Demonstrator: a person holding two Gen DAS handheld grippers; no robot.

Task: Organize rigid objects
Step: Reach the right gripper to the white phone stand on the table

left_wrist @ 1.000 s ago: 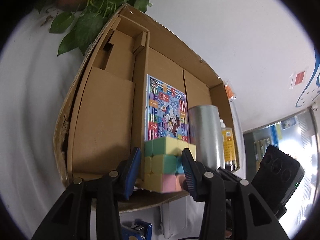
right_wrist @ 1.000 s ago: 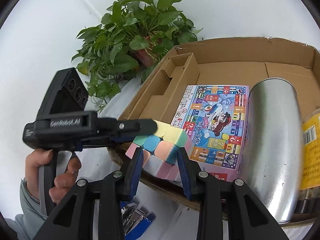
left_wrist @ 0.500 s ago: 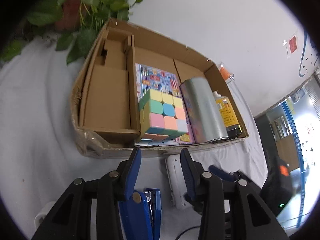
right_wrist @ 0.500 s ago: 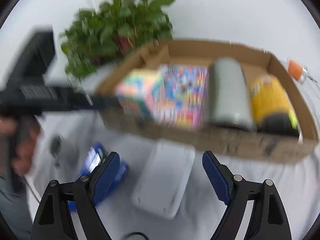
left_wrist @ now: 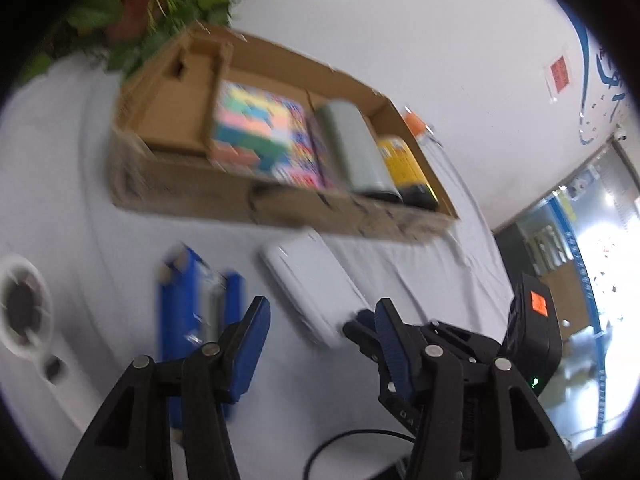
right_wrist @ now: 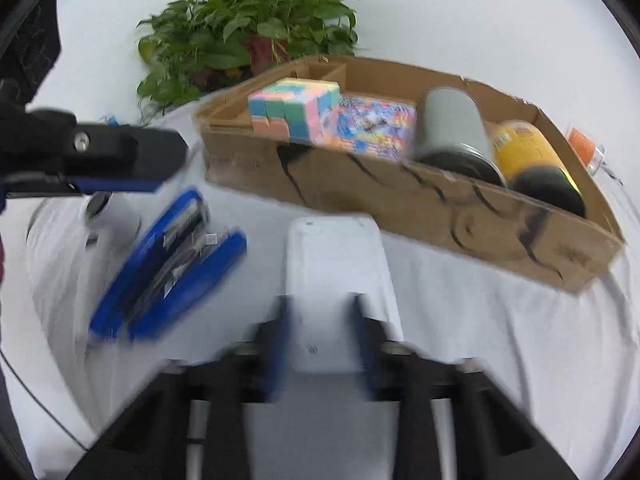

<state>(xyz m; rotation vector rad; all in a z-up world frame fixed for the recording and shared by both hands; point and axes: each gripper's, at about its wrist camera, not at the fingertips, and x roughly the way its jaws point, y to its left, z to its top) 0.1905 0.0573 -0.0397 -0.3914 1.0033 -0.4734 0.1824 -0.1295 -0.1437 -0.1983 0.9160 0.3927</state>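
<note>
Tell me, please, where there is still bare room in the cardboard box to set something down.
The box's left compartment is bare cardboard, bordered by the left wall and the divider. Right of the divider is crowded: cube on the game box, metal cylinder, yellow bottle, side by side.

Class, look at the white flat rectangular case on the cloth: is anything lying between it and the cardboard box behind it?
Nothing visible does. The white flat rectangular case sits between the right gripper fingers, and only bare white cloth separates its far end from the cardboard box wall. The blue stapler lies off to the side.
</note>
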